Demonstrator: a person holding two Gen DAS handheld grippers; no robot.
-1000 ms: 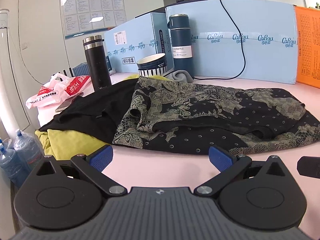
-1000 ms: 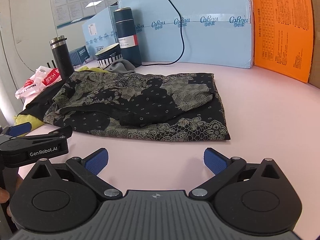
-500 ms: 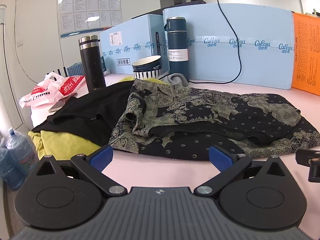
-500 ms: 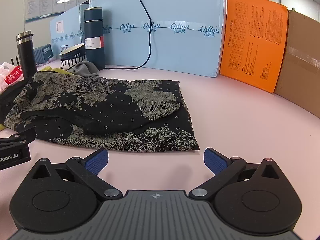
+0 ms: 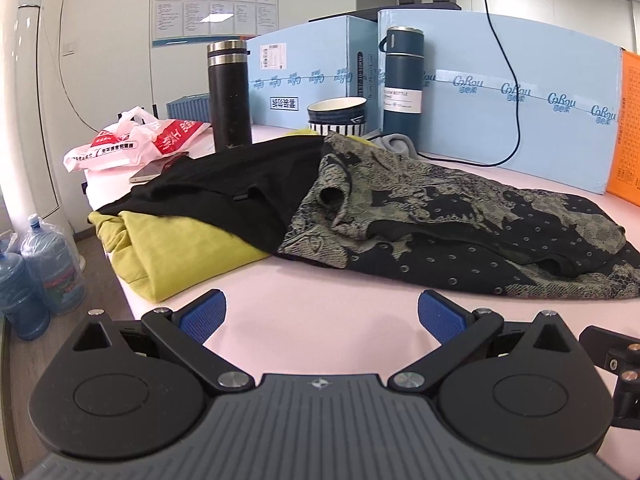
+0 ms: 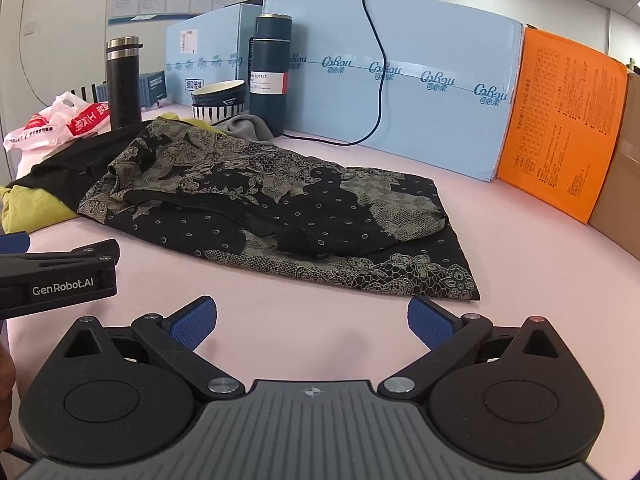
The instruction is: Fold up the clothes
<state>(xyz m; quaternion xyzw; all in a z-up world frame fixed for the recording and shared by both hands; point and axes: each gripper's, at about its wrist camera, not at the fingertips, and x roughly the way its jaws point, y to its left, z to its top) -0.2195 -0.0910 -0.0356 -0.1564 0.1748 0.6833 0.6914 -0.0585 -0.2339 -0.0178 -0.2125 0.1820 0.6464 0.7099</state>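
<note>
Left gripper (image 5: pixel 319 316): jaws spread wide, blue pads apart, nothing between them, held over bare pink table (image 5: pixel 320 292) just short of the clothes. Right gripper (image 6: pixel 312 320): likewise spread wide and empty, over bare table; the left tool's black body shows at its left edge. Next out, the patterned black garment (image 6: pixel 280 216) lies flat and rumpled across the table centre, its lace hem the nearest edge, running roughly parallel to the right gripper's pads with a strip of bare table between; its near-right corner (image 6: pixel 472 294) lies ahead of the right pad. Left of it a plain black garment (image 5: pixel 224 188) overlaps a folded yellow-green garment (image 5: pixel 176 248), which sits at the table's left edge. Right of the patterned garment the table is bare up to an orange board (image 6: pixel 560 128) and a cardboard box (image 6: pixel 620 184). Farther back: striped bowl (image 5: pixel 337 115), black flask (image 5: pixel 229 92), dark blue bottle (image 5: pixel 402 84), grey cloth (image 6: pixel 248 127), red-and-white plastic bag (image 5: pixel 136 144). Light blue boxes (image 6: pixel 420 92) wall off the far edge, a black cable (image 6: pixel 374 60) hanging down their face.
</note>
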